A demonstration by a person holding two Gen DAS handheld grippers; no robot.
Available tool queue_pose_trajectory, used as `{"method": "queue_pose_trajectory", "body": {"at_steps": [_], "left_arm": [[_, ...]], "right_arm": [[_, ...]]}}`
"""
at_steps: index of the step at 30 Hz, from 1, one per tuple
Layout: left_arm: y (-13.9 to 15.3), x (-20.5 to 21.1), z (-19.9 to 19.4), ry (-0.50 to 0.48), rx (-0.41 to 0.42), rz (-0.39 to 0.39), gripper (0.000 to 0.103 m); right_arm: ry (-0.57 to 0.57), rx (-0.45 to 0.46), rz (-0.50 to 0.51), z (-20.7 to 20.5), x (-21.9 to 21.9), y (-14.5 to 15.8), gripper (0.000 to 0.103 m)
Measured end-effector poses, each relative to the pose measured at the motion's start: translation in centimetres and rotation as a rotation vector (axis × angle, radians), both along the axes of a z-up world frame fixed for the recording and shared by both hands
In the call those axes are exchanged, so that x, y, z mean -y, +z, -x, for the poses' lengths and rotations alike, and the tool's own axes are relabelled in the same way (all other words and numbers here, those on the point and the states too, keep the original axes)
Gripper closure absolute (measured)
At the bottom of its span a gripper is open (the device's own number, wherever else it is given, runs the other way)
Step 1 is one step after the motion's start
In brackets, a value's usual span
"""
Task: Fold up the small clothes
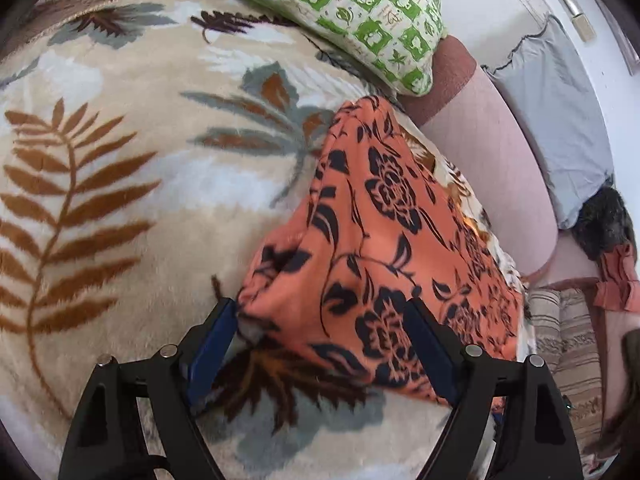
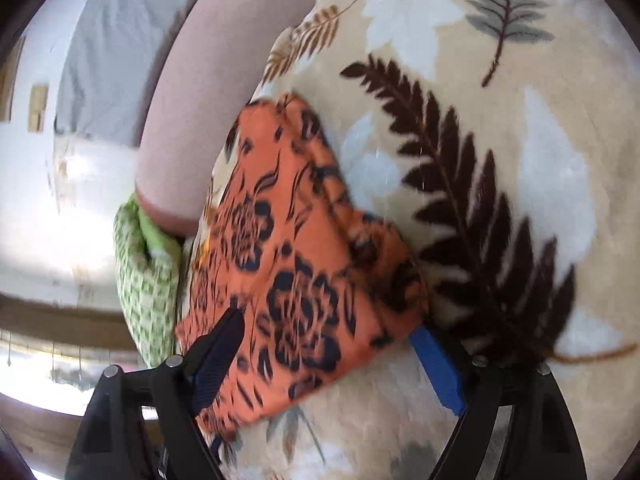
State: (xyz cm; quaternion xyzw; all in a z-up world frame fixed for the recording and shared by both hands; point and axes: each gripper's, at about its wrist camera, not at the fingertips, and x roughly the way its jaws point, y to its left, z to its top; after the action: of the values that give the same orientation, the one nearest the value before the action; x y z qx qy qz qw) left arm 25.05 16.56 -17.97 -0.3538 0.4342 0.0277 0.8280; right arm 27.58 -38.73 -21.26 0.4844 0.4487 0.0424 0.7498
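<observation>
Cloth, orange with black flowers, lies folded on a beige leaf-print blanket near that blanket's edge, beside a pink bolster.

In the left wrist view the left gripper stands with jaws spread wide over the cloth's near end. One blue-padded finger sits just beside the cloth's near corner, on the blanket; the other lies over the orange fabric. The pads do not press together on anything, so the jaws are released.

In the right wrist view the right gripper is likewise spread wide across the cloth. Its dark finger overlaps the fabric on one side, and the blue one sits at the cloth's other edge, by a dark fern on the blanket. Nothing is pinched; whether the tips touch the fabric cannot be told through the blur.

A green-and-white patterned pillow rests at the far side of the blanket, close to the cloth's far end. A grey pillow lies past the bolster, against a white wall.
</observation>
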Motion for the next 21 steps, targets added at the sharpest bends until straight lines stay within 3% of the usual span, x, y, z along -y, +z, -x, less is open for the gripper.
{"method": "queue_pose_trajectory", "body": {"at_steps": [1,2,3,4,5,8,14,18,21], "left_arm": [[0.0,-0.1,0.0,0.009,-0.005,-0.009,0.025],[0.1,-0.1,0.0,0.019,-0.020,-0.038,0.046],[0.1,-0.2,-0.1,0.022,-0.039,-0.072,0.078],[-0.2,-0.3,-0.5,0.008,-0.056,-0.066,0.084],[-0.5,-0.6,-0.7,0.006,-0.062,-0.038,0.085],[0.3,-0.6,-0.9,-0.006,-0.059,-0.071,0.089],[6.2,0.7,0.9,-0.015,0.067,-0.179,0.090],[10.4,1.1,4.5,-0.009,0.142,-0.204,0.090],[11.7,0.9,9.4,-0.033,0.156,-0.219,0.090]], "right_arm": [[-0.009,-0.006,0.015,0.0,-0.1,0.0,0.028],[-0.005,-0.019,0.043,-0.4,-0.3,0.0,0.045],[0.001,-0.036,0.067,-0.7,-0.6,-0.1,0.060],[0.013,-0.056,0.061,-1.1,-0.8,-0.6,0.080],[0.016,-0.060,0.068,-1.4,-0.9,-0.7,0.082],[0.053,-0.037,0.135,-2.0,-1.8,0.6,0.088],[0.089,0.094,0.224,-1.5,-2.9,6.4,0.092],[0.093,0.157,0.248,0.6,-3.1,9.8,0.093],[0.106,0.169,0.249,4.0,-2.8,11.1,0.093]]}}
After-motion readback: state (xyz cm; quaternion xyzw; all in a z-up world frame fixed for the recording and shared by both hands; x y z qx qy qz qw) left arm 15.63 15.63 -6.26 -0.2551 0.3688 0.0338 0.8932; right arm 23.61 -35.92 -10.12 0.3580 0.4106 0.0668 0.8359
